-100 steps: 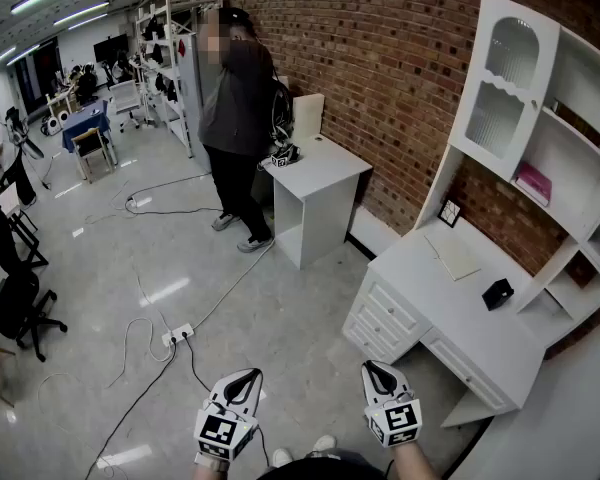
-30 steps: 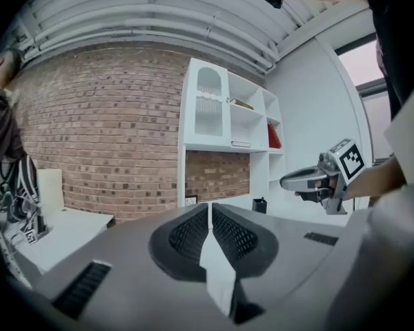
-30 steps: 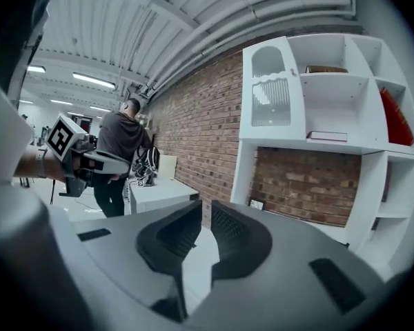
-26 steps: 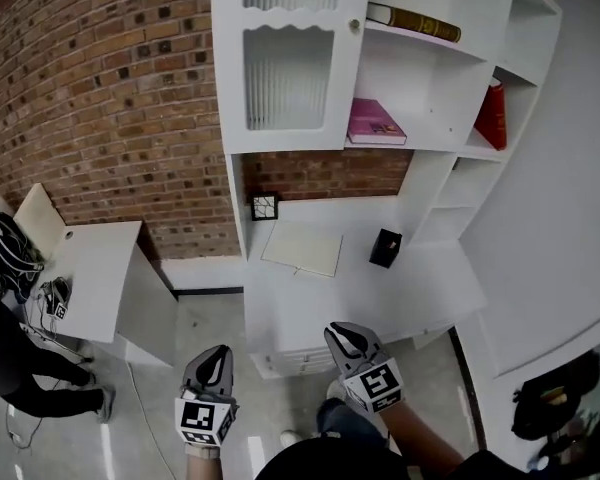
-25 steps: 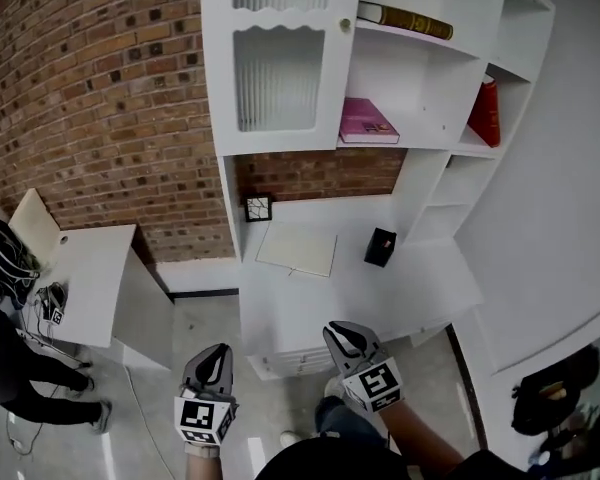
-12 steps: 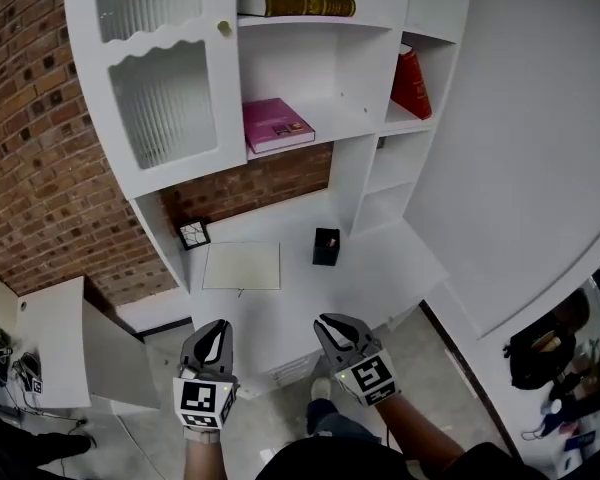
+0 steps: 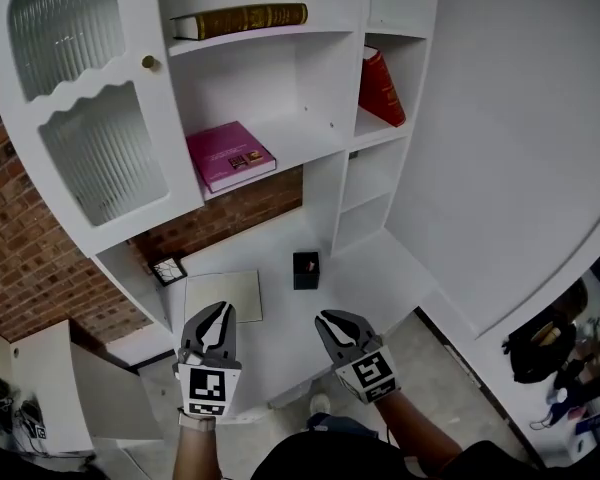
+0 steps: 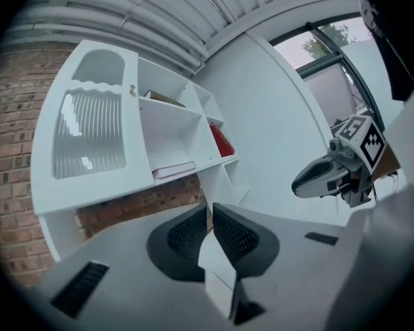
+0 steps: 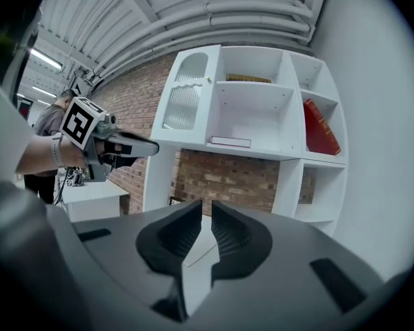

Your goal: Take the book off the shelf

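Three books sit in the white shelf unit [image 7: 320, 128] in front of me. A brown book [image 7: 240, 20] lies flat on the top shelf, a pink book [image 7: 230, 156] lies flat on the shelf below, and a red book [image 7: 380, 86] leans in the right compartment. The left gripper view also shows the pink book [image 8: 174, 169] and the red book [image 8: 221, 140]. My left gripper [image 7: 220, 310] and right gripper [image 7: 327, 320] hover side by side over the desk's front edge, well below the books. Both have jaws shut and hold nothing.
On the white desk [image 7: 380, 268] lie a pale notepad [image 7: 223, 296], a small black box [image 7: 305, 269] and a small framed picture [image 7: 166, 269]. A ribbed glass cabinet door [image 7: 80, 118] closes the shelf's left part. A white wall [image 7: 520, 148] stands at the right.
The view has swung right and drawn closer to the shelf unit, and the books now look larger. Both grippers have come forward over the desk edge, still shut.
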`<control>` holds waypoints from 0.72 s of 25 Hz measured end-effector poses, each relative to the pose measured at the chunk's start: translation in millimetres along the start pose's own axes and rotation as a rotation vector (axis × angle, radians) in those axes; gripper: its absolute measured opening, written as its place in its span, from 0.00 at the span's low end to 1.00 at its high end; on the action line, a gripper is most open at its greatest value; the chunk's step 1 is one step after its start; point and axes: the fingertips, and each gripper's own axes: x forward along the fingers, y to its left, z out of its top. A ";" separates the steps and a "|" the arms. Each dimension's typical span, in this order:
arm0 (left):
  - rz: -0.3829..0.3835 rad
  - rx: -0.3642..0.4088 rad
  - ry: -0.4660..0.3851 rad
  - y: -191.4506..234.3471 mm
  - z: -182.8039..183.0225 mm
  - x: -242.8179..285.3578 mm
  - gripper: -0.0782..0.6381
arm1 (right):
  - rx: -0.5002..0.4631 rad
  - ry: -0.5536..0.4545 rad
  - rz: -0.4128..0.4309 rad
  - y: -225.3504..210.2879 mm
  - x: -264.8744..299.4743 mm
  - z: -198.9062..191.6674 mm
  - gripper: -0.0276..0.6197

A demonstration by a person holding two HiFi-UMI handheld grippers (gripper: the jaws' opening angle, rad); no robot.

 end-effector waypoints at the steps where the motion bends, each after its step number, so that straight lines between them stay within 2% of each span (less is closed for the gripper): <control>1: -0.001 0.015 0.000 2.7 3.4 10.9 0.14 | 0.000 0.003 -0.006 -8.0 4.3 0.7 0.10; 5: 0.029 0.100 0.056 17.5 8.3 51.6 0.16 | 0.001 -0.003 -0.019 -39.8 20.7 -1.9 0.10; 12: 0.081 0.317 0.162 32.8 16.0 120.5 0.25 | 0.017 -0.008 -0.034 -93.3 42.1 -3.7 0.10; 18: 0.115 0.472 0.213 42.8 29.0 169.2 0.33 | 0.036 -0.012 -0.020 -126.6 60.3 -11.4 0.10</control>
